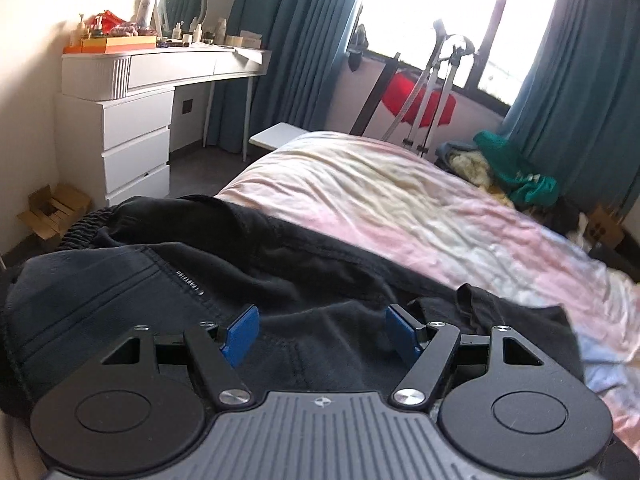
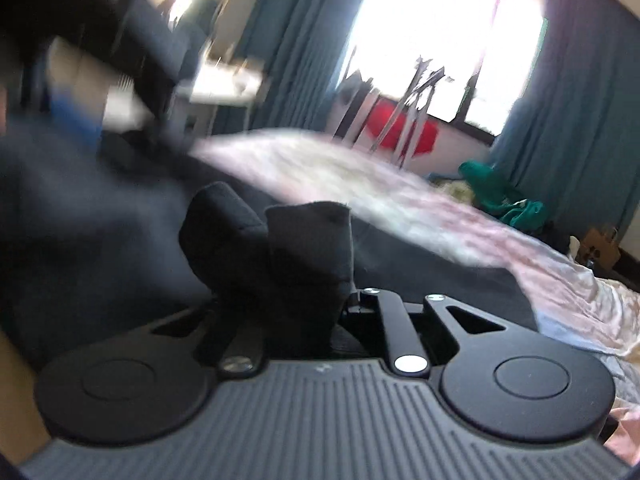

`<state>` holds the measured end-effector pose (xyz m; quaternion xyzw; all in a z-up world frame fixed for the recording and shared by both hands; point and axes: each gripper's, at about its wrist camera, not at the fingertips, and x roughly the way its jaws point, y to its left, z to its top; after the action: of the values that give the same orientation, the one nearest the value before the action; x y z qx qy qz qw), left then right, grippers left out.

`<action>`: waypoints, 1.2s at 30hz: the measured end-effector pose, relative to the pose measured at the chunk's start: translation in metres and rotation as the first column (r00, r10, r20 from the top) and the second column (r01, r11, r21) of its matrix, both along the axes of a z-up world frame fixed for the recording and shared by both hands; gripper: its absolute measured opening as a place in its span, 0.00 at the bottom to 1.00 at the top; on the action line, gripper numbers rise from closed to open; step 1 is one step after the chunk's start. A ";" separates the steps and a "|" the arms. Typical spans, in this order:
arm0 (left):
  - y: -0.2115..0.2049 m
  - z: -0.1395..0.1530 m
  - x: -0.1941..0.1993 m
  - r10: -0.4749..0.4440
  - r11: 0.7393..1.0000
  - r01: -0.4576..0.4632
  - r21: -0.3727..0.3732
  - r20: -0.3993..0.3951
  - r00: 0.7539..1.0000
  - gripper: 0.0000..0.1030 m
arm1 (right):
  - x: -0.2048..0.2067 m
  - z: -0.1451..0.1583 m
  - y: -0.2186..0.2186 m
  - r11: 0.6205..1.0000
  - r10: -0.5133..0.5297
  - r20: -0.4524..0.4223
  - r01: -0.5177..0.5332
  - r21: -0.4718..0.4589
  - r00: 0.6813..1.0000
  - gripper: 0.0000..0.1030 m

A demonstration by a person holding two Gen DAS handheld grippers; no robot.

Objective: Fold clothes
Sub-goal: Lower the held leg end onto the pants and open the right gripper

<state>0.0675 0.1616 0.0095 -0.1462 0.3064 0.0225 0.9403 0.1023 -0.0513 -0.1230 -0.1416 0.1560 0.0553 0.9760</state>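
At the far left of the left wrist view stands a white dressing table [image 1: 132,92], its surface crowded with bottles, and below it the elastic waistband [image 1: 80,224] of the black trousers [image 1: 304,276] bunches at the near edge of the bed [image 1: 400,200]. The garment lies crumpled across the pink bedding, its long axis running roughly left to right under both tools. The left tongs [image 1: 322,334] are spread wide, blue pads apart, hovering just above the dark cloth and gripping nothing; the fabric lies directly ahead of and beneath them.

In the blurred right wrist view, the right tongs [image 2: 308,280] are pressed together on a fold of the same black trousers [image 2: 276,248], which stands up in a bunched tuft between the fingers. The pads themselves are hidden by cloth.

Further right, a green garment [image 1: 516,172] sits in a pile at the far side of the bed, well apart.

The right hand already has its hold, so the coming move likely turns on the left tongs closing on the cloth right below them.
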 end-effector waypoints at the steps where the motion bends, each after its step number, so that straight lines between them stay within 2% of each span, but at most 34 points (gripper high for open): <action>1: 0.002 -0.001 0.001 -0.002 1.000 0.002 -0.019 0.006 1.000 0.70 | 0.004 0.003 0.000 1.000 0.005 -0.021 -0.004 0.020 1.000 0.13; 3: 0.008 -0.003 0.002 -0.011 0.998 0.011 -0.063 0.004 1.000 0.71 | 0.009 -0.001 0.003 0.999 0.017 -0.079 -0.014 0.031 0.997 0.13; 5: 0.013 -0.008 0.005 -0.023 0.994 0.022 -0.107 -0.008 1.000 0.71 | 0.006 -0.016 0.009 0.999 0.033 -0.126 -0.034 -0.001 0.991 0.13; 7: 0.017 -0.013 0.008 -0.041 0.987 0.036 -0.156 -0.029 0.999 0.72 | -0.001 -0.030 0.011 0.997 0.060 -0.119 -0.065 -0.037 0.991 0.14; 11: 0.010 -0.022 0.012 -0.095 0.975 0.084 -0.205 -0.045 0.995 0.74 | -0.011 -0.028 0.009 0.990 0.109 -0.101 -0.117 -0.075 0.989 0.19; 14: -0.001 -0.027 0.014 -0.146 0.965 0.134 -0.227 -0.037 0.989 0.75 | -0.011 -0.016 -0.003 0.975 0.194 -0.145 -0.207 -0.085 0.970 0.30; 17: -0.012 -0.031 0.017 -0.187 0.953 0.175 -0.248 -0.027 0.982 0.76 | -0.013 0.001 -0.026 0.955 0.290 -0.246 -0.298 0.003 0.925 0.50; 18: -0.017 -0.033 0.018 -0.200 0.952 0.188 -0.241 -0.026 0.980 0.76 | -0.016 0.009 -0.034 0.944 0.325 -0.272 -0.326 0.041 0.906 0.60; 19: -0.022 -0.033 0.019 -0.206 0.955 0.196 -0.223 -0.022 0.978 0.76 | -0.020 0.013 -0.045 0.943 0.332 -0.272 -0.328 0.061 0.903 0.65; 21: -0.032 -0.033 0.018 -0.215 0.962 0.211 -0.176 -0.009 0.976 0.77 | -0.027 0.020 -0.067 0.949 0.317 -0.248 -0.305 0.083 0.916 0.68; 25: -0.054 -0.034 0.016 -0.253 0.963 0.254 -0.090 0.025 0.967 0.78 | -0.043 0.033 -0.113 0.956 0.284 -0.200 -0.261 0.130 0.938 0.69; 28: -0.068 -0.042 0.015 -0.263 0.964 0.264 -0.035 0.017 0.965 0.78 | -0.029 0.036 -0.136 0.985 0.134 -0.176 -0.112 0.130 0.975 0.69; 30: -0.073 -0.049 0.016 -0.256 0.967 0.256 -0.010 0.003 0.967 0.78 | -0.013 0.038 -0.148 0.989 0.045 -0.185 -0.017 0.150 0.982 0.68; 32: -0.077 -0.056 0.017 -0.248 0.969 0.248 0.016 -0.010 0.969 0.78 | 0.001 0.032 -0.160 0.975 -0.007 -0.249 0.062 0.212 0.968 0.68; 35: -0.082 -0.062 0.014 -0.245 0.967 0.245 0.070 0.000 0.969 0.78 | 0.022 0.007 -0.174 0.945 -0.021 -0.411 0.153 0.290 0.911 0.68; 36: -0.084 -0.063 0.011 -0.246 0.966 0.244 0.087 0.006 0.969 0.78 | 0.025 0.001 -0.174 0.944 -0.017 -0.437 0.158 0.290 0.900 0.67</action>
<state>0.0788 0.0778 -0.0534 -0.0671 0.3128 -0.0820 0.9439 0.1276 -0.2251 -0.1219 0.0405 0.3617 0.0649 0.9292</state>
